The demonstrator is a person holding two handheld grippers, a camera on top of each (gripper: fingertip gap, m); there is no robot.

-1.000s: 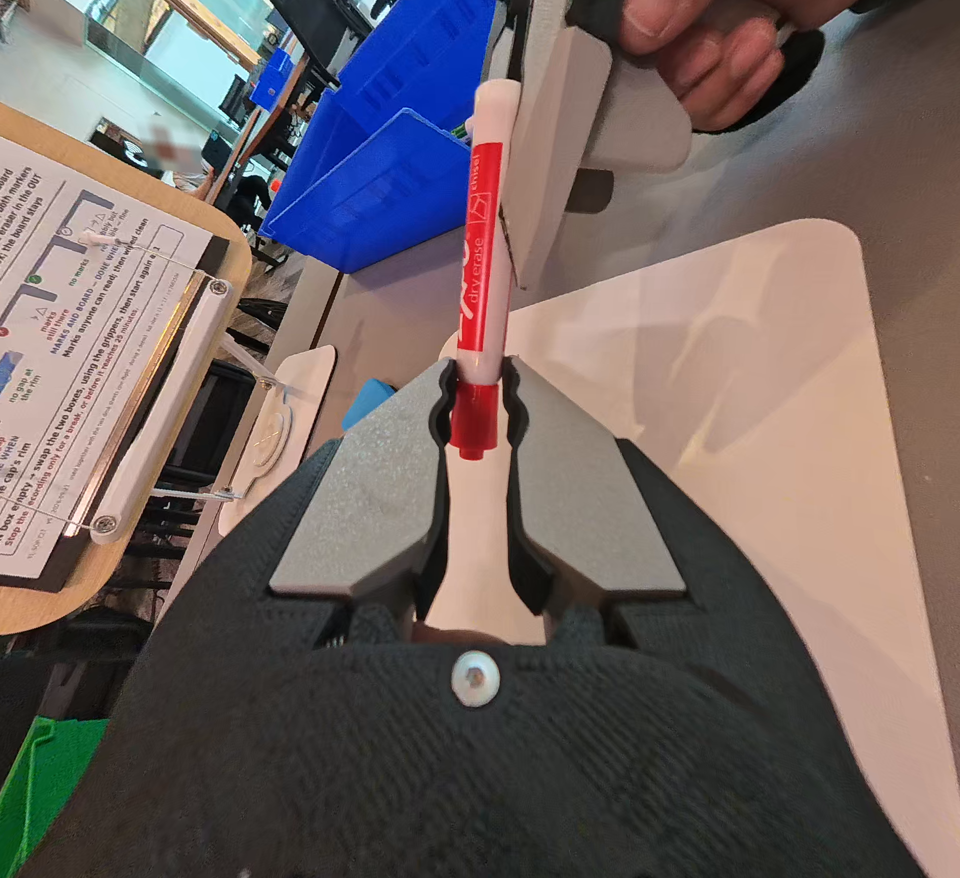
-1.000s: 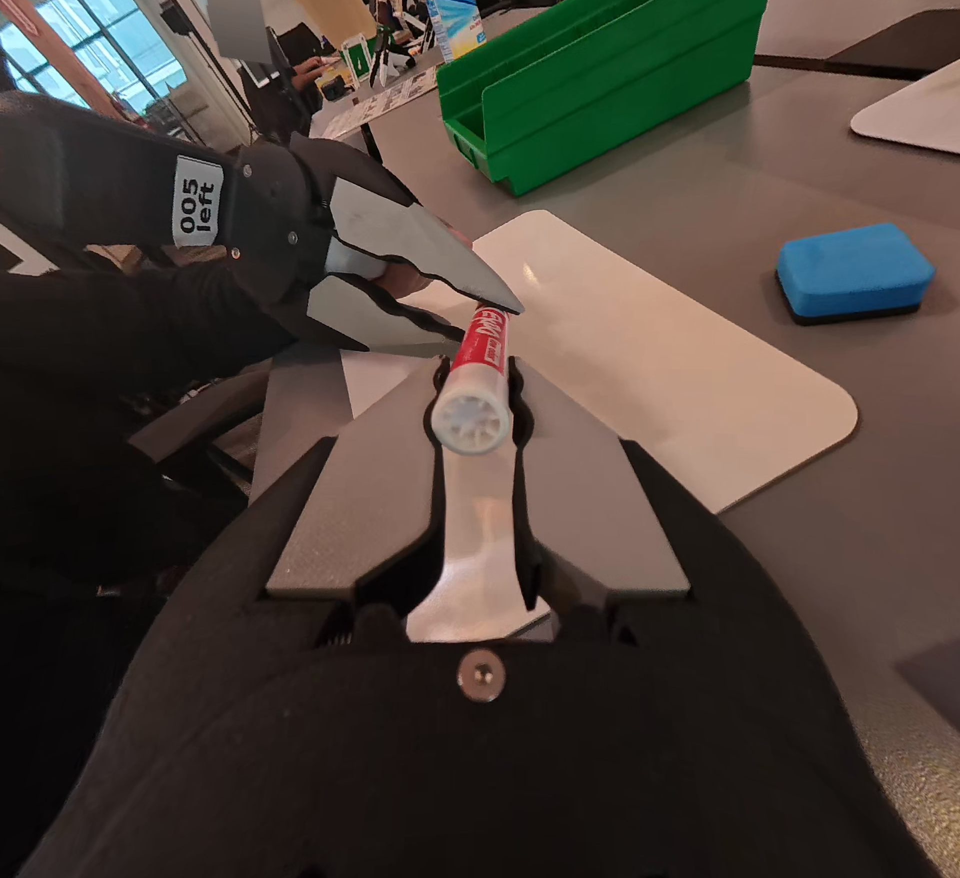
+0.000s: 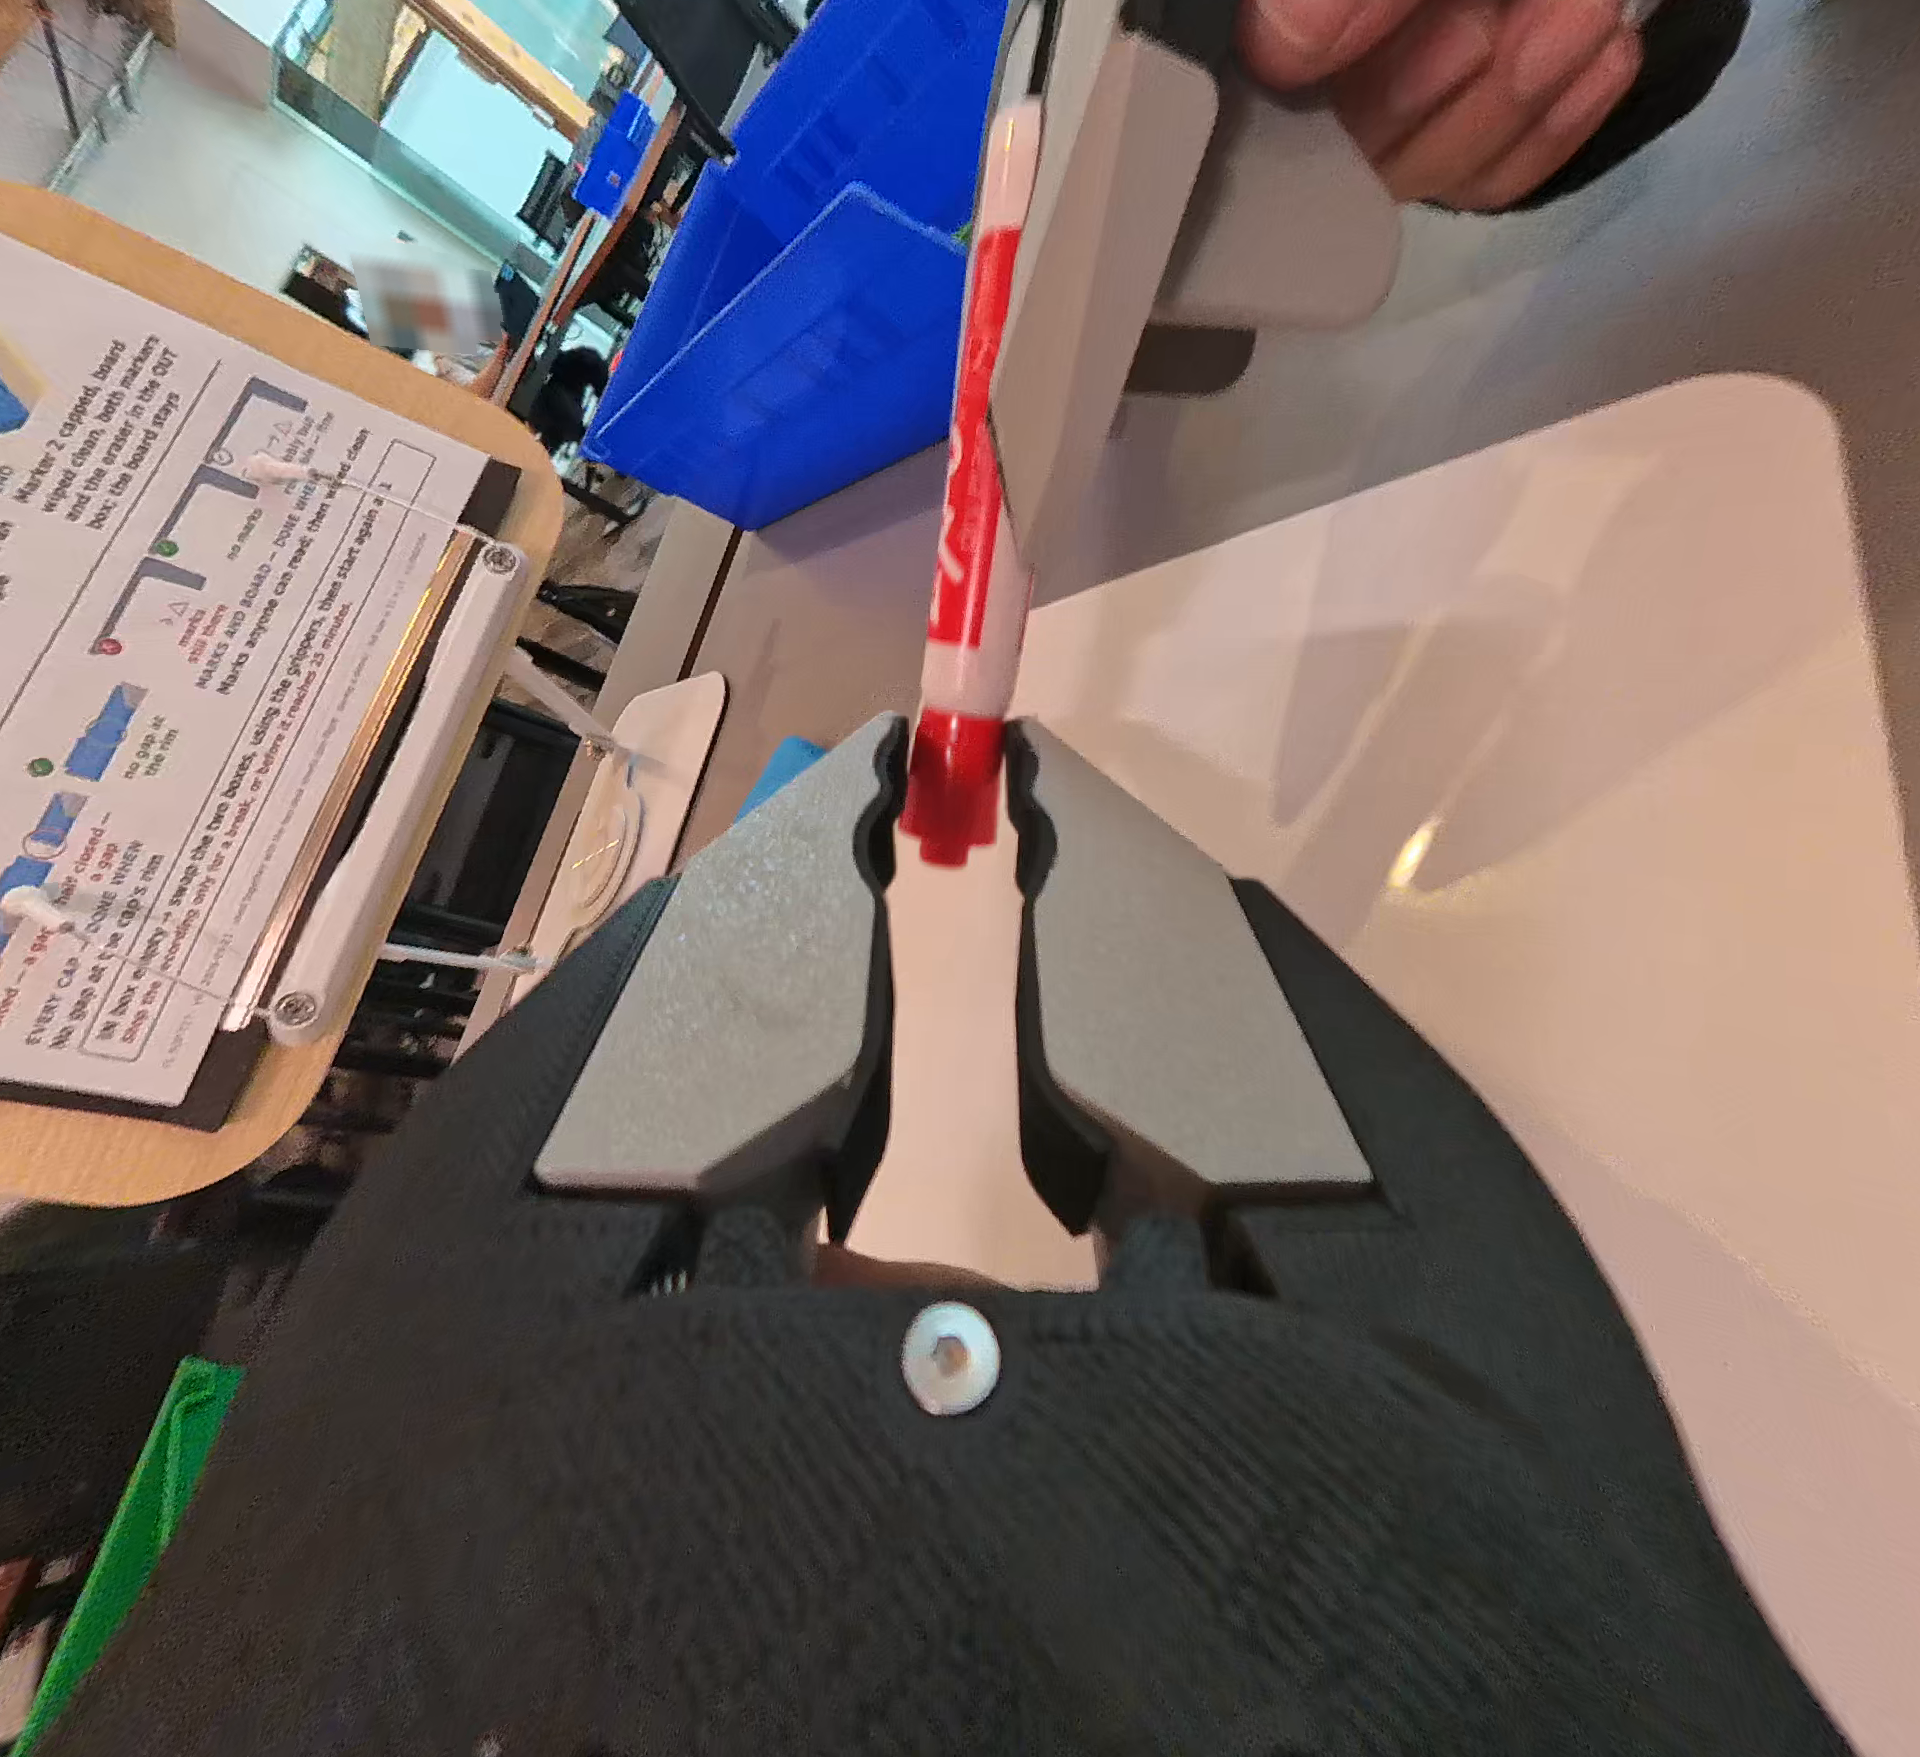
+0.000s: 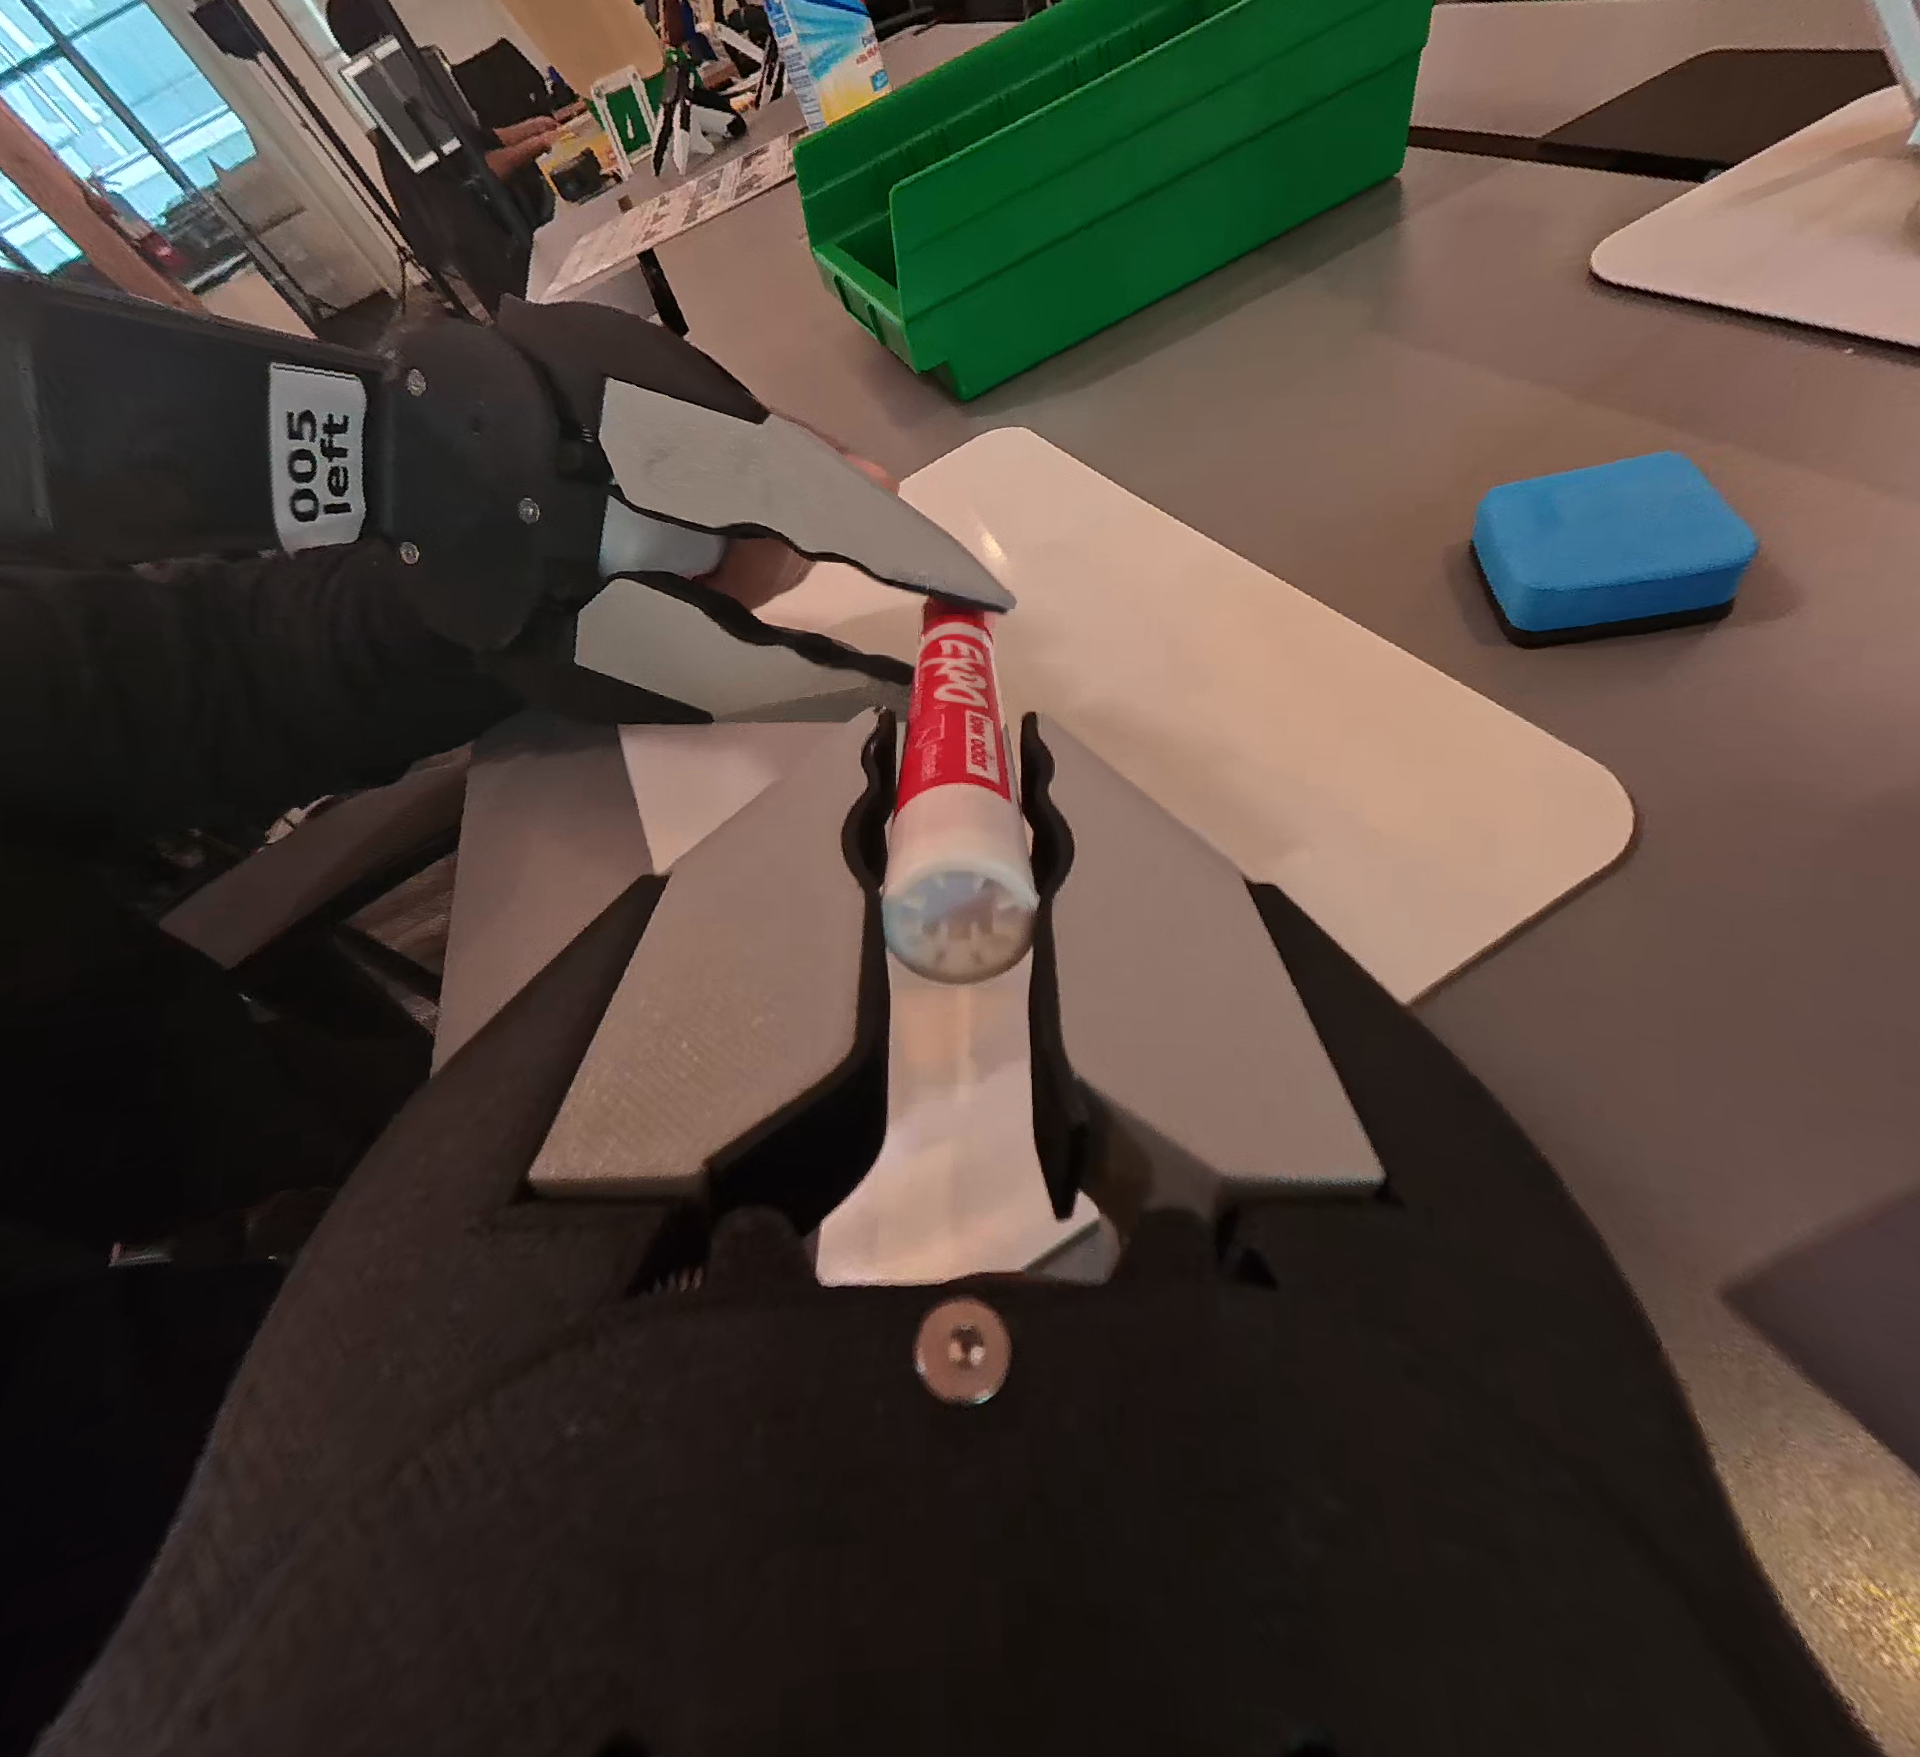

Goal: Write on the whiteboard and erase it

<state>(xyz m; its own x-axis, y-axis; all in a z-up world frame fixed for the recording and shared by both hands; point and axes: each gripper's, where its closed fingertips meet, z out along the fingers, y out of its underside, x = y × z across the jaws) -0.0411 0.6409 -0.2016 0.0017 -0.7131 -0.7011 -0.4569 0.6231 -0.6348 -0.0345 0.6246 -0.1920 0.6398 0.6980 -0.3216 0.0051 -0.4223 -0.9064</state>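
Print shows on marker (image 4: pixel 954 751), claw tag (image 4: pixel 315 469), instruction sheet (image 3: pixel 177 668).

Red-and-white marker (image 4: pixel 956 751), blue eraser (image 4: pixel 1612 538), green bin (image 4: pixel 1122 180), white whiteboard (image 4: pixel 1299 710).

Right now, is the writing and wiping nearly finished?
No, it's only starting. Both tongs hold the red marker: the right tongs grip its white barrel, the left tongs pinch its red cap, which is not yet off. The whiteboard looks blank, and the blue eraser lies untouched beside it.
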